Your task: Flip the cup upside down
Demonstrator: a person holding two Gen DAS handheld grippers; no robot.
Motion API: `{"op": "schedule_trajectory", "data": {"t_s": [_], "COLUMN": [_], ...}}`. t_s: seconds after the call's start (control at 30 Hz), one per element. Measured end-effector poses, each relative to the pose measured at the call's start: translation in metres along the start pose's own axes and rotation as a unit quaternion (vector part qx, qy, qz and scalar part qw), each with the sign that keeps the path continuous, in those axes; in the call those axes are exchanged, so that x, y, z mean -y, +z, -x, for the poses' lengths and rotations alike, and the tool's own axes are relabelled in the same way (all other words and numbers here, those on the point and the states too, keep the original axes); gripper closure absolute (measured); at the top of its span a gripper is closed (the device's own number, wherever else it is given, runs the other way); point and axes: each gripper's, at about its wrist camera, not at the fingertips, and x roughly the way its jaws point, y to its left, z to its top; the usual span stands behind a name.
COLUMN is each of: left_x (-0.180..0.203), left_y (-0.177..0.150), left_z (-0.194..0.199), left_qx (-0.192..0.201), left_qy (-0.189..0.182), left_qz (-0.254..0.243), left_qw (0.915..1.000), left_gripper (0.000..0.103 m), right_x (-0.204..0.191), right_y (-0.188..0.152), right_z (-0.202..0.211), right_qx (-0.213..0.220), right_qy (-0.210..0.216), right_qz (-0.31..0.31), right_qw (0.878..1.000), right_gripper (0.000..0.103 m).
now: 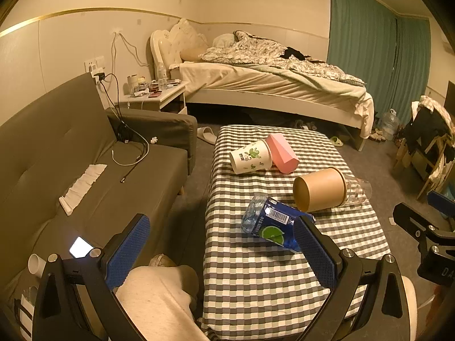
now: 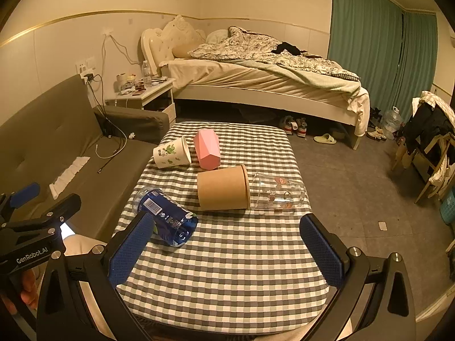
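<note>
Several cups lie on their sides on a checked table [image 2: 227, 255]: a white paper cup with green print [image 2: 172, 153], a pink faceted cup [image 2: 207, 149], a brown paper cup [image 2: 223, 187], a clear printed cup [image 2: 280, 193] and a blue-labelled clear cup [image 2: 167, 217]. The same cups show in the left wrist view: white [image 1: 250, 156], pink [image 1: 283, 153], brown [image 1: 320, 189], clear [image 1: 358, 191], blue [image 1: 273, 223]. My left gripper [image 1: 224, 244] is open and empty, near the table's left front edge. My right gripper [image 2: 227, 244] is open and empty above the table's front, short of the cups.
A grey sofa [image 1: 71, 170] with cables and tissue stands left of the table. A bed [image 2: 256, 85] and a cluttered nightstand [image 2: 148, 93] are behind it. A chair with clothes [image 2: 432, 142] is at the right. A knee [image 1: 159, 298] is below the left gripper.
</note>
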Motion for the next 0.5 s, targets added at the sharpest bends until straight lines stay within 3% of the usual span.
{"op": "schedule_trajectory", "data": {"t_s": [0.5], "left_x": [0.0022], "left_y": [-0.0013], "left_z": [-0.0015], "left_qx": [-0.004], "left_qy": [0.001], "left_qz": [0.001], "left_qw": [1.0000], "left_gripper": [0.000], "right_x": [-0.0007], "right_y": [0.0001], "right_z": [-0.0040], "right_qx": [-0.003], "right_qy": [0.007], "right_qz": [-0.004], "right_qw": [1.000], "right_gripper": [0.000]}}
